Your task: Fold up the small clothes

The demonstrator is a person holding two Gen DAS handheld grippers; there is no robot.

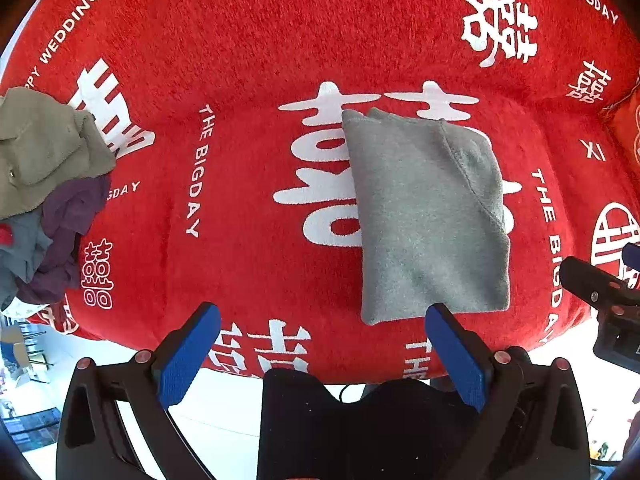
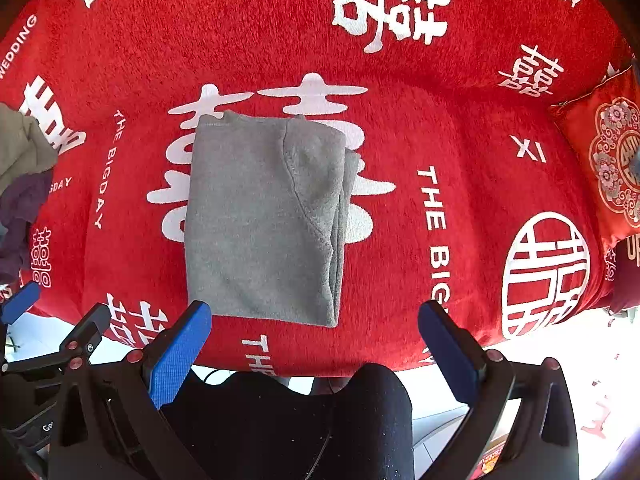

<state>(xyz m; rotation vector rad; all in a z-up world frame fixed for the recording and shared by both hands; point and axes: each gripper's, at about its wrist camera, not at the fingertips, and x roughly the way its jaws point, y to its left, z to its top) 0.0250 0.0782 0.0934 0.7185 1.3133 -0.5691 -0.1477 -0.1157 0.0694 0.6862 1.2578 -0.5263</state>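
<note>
From my remote seat I log:
- pile of clothes (image 1: 44,184), cut by left edge in both views
- embroidered cushion (image 2: 608,168), cropped at right edge
- right gripper (image 1: 608,300), only partly in left view's right edge
- floor clutter (image 1: 24,360), lower left, too blurred to identify

Folded grey garment (image 2: 264,220) lying flat mid-blanket, wide bare red blanket (image 2: 460,92) far behind it and either side, heap of loose clothes (image 1: 44,184) crowding the left edge, embroidered cushion (image 2: 608,164) blocking the far right
</note>
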